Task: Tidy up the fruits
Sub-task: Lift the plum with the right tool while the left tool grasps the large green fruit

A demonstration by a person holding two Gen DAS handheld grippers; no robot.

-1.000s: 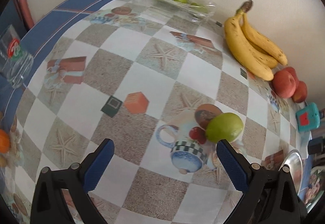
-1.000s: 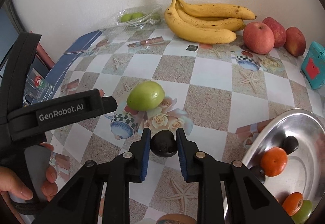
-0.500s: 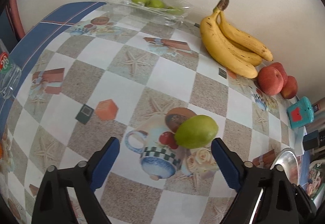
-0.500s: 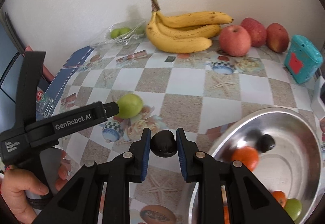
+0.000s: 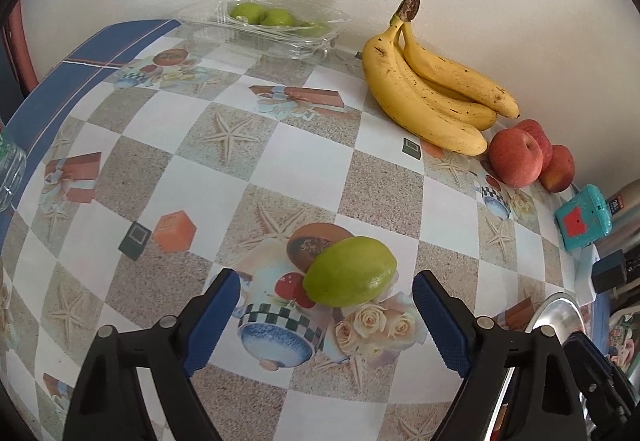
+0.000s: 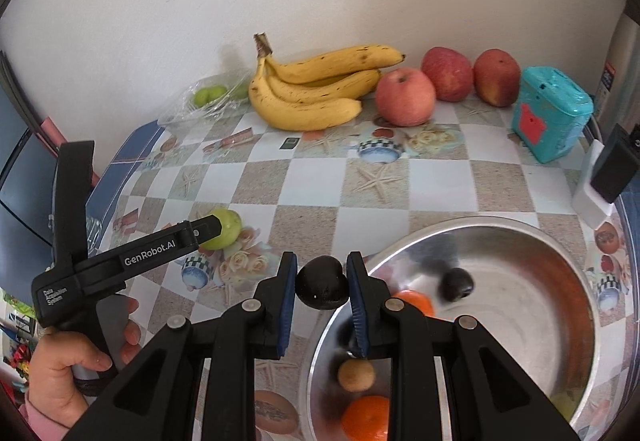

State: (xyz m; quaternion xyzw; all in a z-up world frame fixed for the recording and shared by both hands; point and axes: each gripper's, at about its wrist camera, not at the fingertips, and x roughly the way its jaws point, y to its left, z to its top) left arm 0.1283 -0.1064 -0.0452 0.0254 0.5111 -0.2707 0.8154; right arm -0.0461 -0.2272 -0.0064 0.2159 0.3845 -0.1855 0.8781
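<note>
My right gripper (image 6: 322,283) is shut on a small dark fruit (image 6: 322,283) and holds it just above the left rim of a steel bowl (image 6: 520,241). The bowl holds oranges (image 6: 366,417), another dark fruit (image 6: 456,283) and a small brown fruit (image 6: 356,373). My left gripper (image 5: 326,299) is open, its blue pads on either side of a green fruit (image 5: 350,271) lying on the patterned tablecloth, not touching it. The same green fruit (image 6: 228,227) shows behind the left gripper in the right wrist view.
Bananas (image 5: 432,93) and three red apples (image 5: 516,157) lie along the back wall. A clear tray of green fruits (image 5: 264,19) is at the back left. A teal box (image 6: 550,113) stands at the right, the bowl's rim (image 5: 556,311) at lower right.
My left gripper has moved right and forward so the green fruit now lies between its open fingers. My right gripper has carried the dark fruit rightward to the bowl's rim.
</note>
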